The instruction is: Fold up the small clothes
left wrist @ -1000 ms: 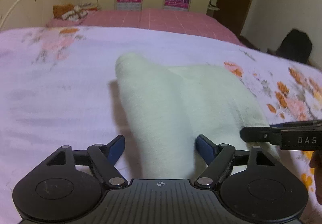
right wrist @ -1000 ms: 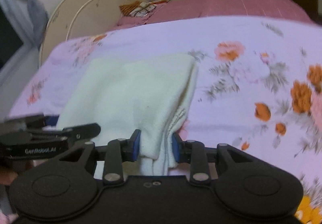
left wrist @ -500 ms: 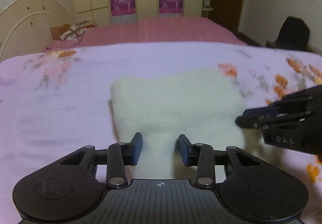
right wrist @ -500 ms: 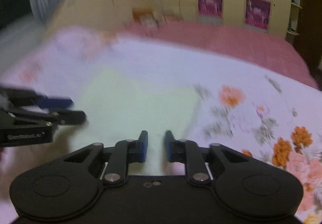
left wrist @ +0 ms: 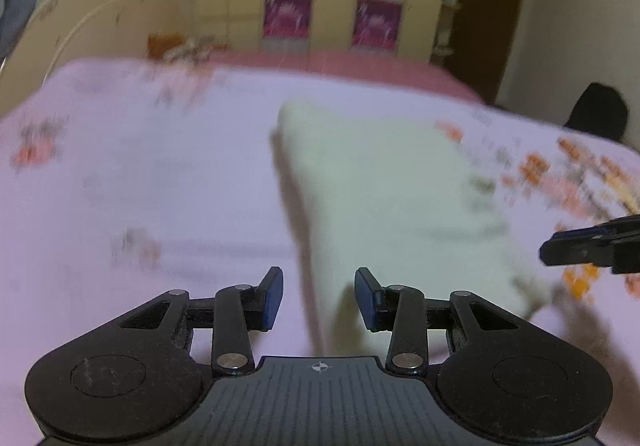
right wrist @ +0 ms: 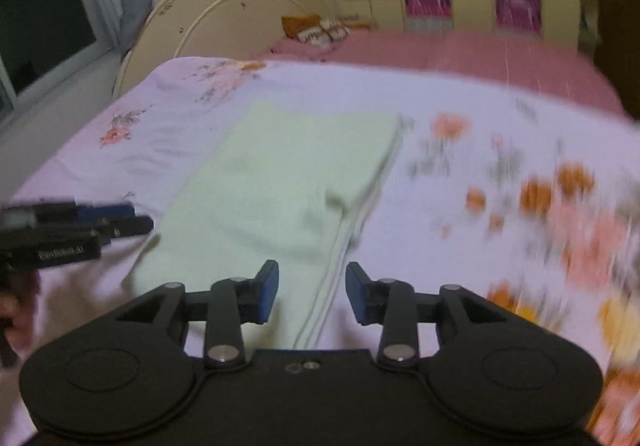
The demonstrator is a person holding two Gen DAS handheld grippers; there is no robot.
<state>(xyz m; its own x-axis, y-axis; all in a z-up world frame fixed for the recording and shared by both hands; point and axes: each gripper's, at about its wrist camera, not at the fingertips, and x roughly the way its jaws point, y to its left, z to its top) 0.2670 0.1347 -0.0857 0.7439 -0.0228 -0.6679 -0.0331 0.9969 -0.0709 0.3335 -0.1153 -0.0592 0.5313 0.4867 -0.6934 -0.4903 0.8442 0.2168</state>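
A pale green folded garment (left wrist: 384,197) lies flat on the floral lilac bedspread (left wrist: 140,185); it also shows in the right wrist view (right wrist: 288,185). My left gripper (left wrist: 319,296) is open and empty, just above the garment's near left edge. My right gripper (right wrist: 312,292) is open and empty over the garment's near right edge, where layered hems show. The left gripper shows at the left of the right wrist view (right wrist: 120,219), and the right gripper at the right of the left wrist view (left wrist: 560,250).
A pink bed (right wrist: 460,53) with a cream headboard (right wrist: 224,17) and pillows (right wrist: 320,31) lies behind. Wardrobe doors with magenta posters (left wrist: 332,13) stand at the back. A dark object (left wrist: 596,117) sits at the right.
Both grippers let go of the garment and pulled back with jaws open. The garment, held up a second ago, now lies flat and folded on the bedspread.
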